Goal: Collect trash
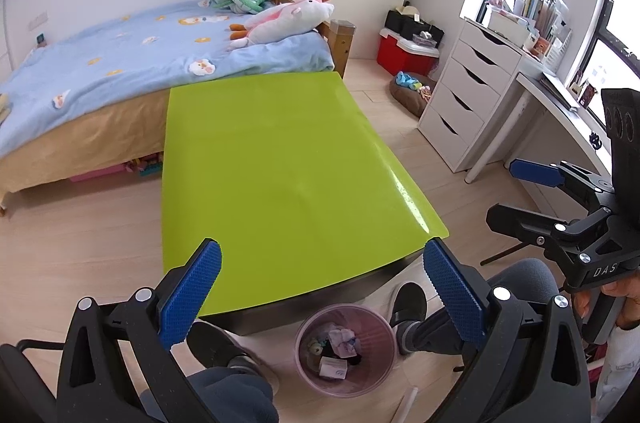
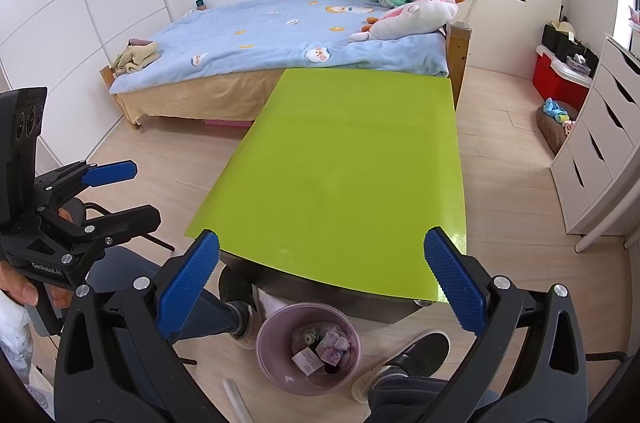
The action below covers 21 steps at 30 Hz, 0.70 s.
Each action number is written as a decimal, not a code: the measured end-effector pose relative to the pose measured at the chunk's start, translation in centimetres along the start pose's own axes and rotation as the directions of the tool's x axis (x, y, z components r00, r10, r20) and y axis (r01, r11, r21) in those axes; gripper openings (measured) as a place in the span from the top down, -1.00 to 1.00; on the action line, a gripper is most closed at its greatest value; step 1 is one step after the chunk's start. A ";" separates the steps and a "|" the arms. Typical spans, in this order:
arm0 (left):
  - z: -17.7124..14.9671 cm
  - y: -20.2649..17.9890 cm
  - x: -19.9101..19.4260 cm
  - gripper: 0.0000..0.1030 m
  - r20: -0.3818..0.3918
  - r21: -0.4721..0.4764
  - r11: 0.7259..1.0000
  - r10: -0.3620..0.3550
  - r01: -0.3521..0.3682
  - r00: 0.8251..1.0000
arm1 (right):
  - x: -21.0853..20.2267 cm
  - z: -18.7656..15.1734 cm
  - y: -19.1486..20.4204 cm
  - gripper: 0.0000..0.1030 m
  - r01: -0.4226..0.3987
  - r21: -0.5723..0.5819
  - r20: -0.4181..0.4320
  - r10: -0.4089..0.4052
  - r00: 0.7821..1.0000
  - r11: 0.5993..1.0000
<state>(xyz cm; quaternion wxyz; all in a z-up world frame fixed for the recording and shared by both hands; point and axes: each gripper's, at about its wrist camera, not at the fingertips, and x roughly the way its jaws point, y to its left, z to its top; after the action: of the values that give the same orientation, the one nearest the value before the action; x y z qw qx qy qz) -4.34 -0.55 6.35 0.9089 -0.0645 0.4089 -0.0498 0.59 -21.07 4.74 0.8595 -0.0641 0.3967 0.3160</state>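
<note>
A pink translucent trash bin (image 1: 346, 350) stands on the floor at the near edge of a lime-green table (image 1: 280, 159). It holds crumpled tissues and small packets (image 1: 338, 351). The bin also shows in the right wrist view (image 2: 309, 349) below the table (image 2: 344, 175). My left gripper (image 1: 320, 299) is open and empty, held above the table's near edge and the bin. My right gripper (image 2: 322, 293) is open and empty, also above the near edge. Each gripper shows in the other's view, the right one (image 1: 520, 195) and the left one (image 2: 128, 191), both open.
A bed (image 1: 120, 63) with a blue cover and plush toys lies behind the table. White drawers (image 1: 464, 95) and a desk stand at the right. A red box (image 1: 404, 55) sits by the wall. The person's feet (image 1: 408, 307) flank the bin. A white stick (image 2: 236, 399) lies on the floor.
</note>
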 end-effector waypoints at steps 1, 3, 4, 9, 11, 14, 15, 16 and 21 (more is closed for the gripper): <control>0.0 0.0 0.0 -0.88 0.000 -0.002 1.000 -0.001 0.001 1.000 | 0.0 -0.1 -0.1 -0.94 0.000 -0.001 0.000 0.000 1.000 1.000; 0.0 0.0 0.0 -0.88 0.000 -0.002 1.000 -0.002 0.002 1.000 | 0.0 0.0 0.0 -0.94 0.001 0.000 0.000 -0.001 1.000 1.000; 0.0 0.0 0.0 -0.88 -0.001 -0.002 1.000 -0.002 0.002 1.000 | 0.0 0.0 0.0 -0.94 0.001 0.000 0.000 -0.001 1.000 1.000; -0.1 0.0 0.0 -0.88 -0.001 -0.003 1.000 -0.002 0.002 1.000 | 0.1 0.1 0.1 -0.94 0.002 -0.002 -0.001 -0.002 1.000 1.000; -0.1 0.0 0.0 -0.88 -0.001 -0.002 1.000 -0.004 0.004 1.000 | 0.1 0.1 0.2 -0.94 0.002 -0.001 -0.002 -0.002 1.000 1.000; -0.2 -0.1 -0.2 -0.88 0.000 -0.001 1.000 -0.003 0.003 1.000 | 0.1 0.1 0.2 -0.94 0.003 -0.002 -0.002 -0.003 1.000 1.000; -0.2 -0.1 -0.2 -0.88 -0.001 -0.003 1.000 -0.004 0.004 1.000 | 0.1 0.1 0.2 -0.94 0.002 -0.002 -0.002 -0.002 1.000 1.000; -0.1 -0.2 -0.1 -0.88 -0.001 -0.002 1.000 -0.003 0.003 1.000 | 0.1 0.1 0.2 -0.94 0.001 -0.001 -0.002 -0.001 1.000 1.000; -0.1 -0.1 -0.2 -0.88 -0.001 -0.001 1.000 -0.003 0.003 1.000 | 0.1 0.1 0.2 -0.94 0.002 -0.001 -0.003 -0.002 1.000 1.000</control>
<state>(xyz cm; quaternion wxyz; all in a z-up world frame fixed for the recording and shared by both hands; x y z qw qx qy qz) -4.56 -0.66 6.41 0.9085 -0.0658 0.4095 -0.0510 0.60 -20.77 4.76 0.8592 -0.0653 0.3976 0.3154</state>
